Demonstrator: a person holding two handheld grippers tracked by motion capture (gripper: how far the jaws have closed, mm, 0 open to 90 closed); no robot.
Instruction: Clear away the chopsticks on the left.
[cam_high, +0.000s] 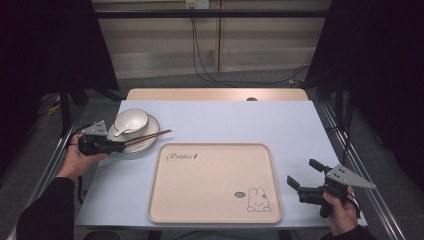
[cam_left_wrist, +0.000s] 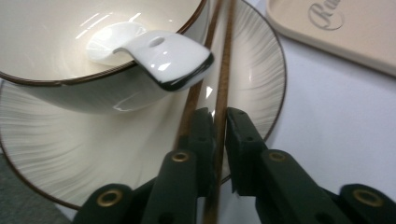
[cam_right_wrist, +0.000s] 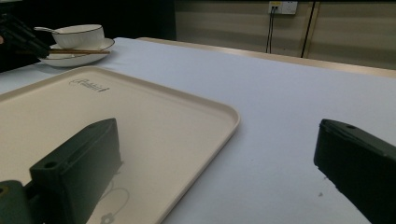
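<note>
A white bowl (cam_high: 131, 120) with a white spoon (cam_left_wrist: 159, 51) in it stands on a white plate (cam_high: 150, 131) at the table's left. Brown chopsticks (cam_high: 152, 135) lie across the plate's rim, pointing right. My left gripper (cam_high: 121, 146) is shut on the chopsticks' near end; in the left gripper view the jaws pinch the chopsticks (cam_left_wrist: 223, 79) between them. A beige tray (cam_high: 215, 182) with a rabbit drawing lies in the middle. My right gripper (cam_high: 304, 174) stands open just right of the tray, nothing between its fingers. The bowl (cam_right_wrist: 78, 35) and plate also appear far off in the right gripper view.
A wooden strip (cam_high: 217, 94) runs along the table's far edge, with cables on the floor behind it. Metal rails (cam_high: 360, 165) flank the table's sides. Bare tabletop (cam_high: 240, 120) lies beyond the tray.
</note>
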